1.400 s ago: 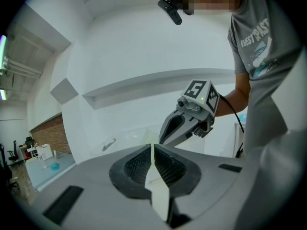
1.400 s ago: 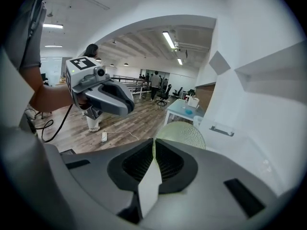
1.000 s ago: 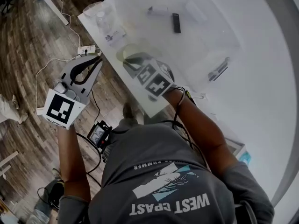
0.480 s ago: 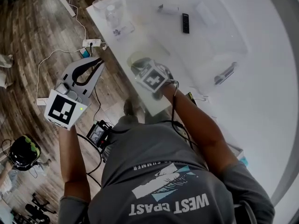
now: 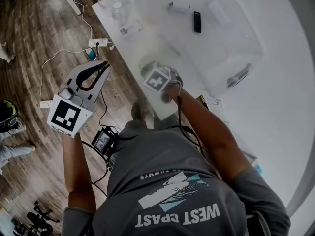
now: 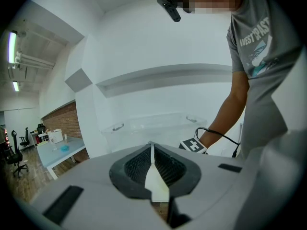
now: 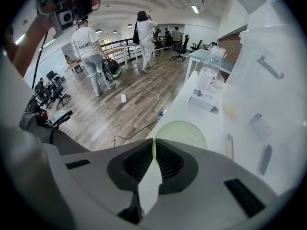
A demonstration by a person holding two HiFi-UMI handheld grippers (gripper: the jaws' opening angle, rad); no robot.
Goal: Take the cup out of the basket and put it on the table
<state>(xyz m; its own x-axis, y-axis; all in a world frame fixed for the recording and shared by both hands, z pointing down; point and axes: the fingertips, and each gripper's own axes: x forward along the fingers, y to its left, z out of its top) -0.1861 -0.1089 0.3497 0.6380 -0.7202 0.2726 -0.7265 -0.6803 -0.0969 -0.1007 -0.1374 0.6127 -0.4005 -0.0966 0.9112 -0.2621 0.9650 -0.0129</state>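
A pale green cup (image 7: pixel 184 132) sits just past the tips of my right gripper (image 7: pixel 154 142), whose jaws are shut on its thin wall. In the head view the cup (image 5: pixel 144 63) is low over the white table (image 5: pixel 142 41) near its front edge, half hidden by the right gripper (image 5: pixel 150 69) and its marker cube. The basket is a clear plastic bin (image 5: pixel 221 38), standing farther back and to the right of the cup. My left gripper (image 5: pixel 104 65) hangs over the wooden floor left of the table, jaws shut on nothing (image 6: pixel 151 147).
Inside the bin lie a black remote-like bar (image 5: pixel 197 22) and a few small items. A clear bottle (image 5: pixel 117 11) and a small box (image 5: pixel 130 29) stand at the table's far left. A power strip (image 5: pixel 98 42) and cables lie on the floor. People (image 7: pixel 93 51) walk in the room.
My right gripper has sunk a little toward the table with the cup still in it. The left gripper has barely moved.
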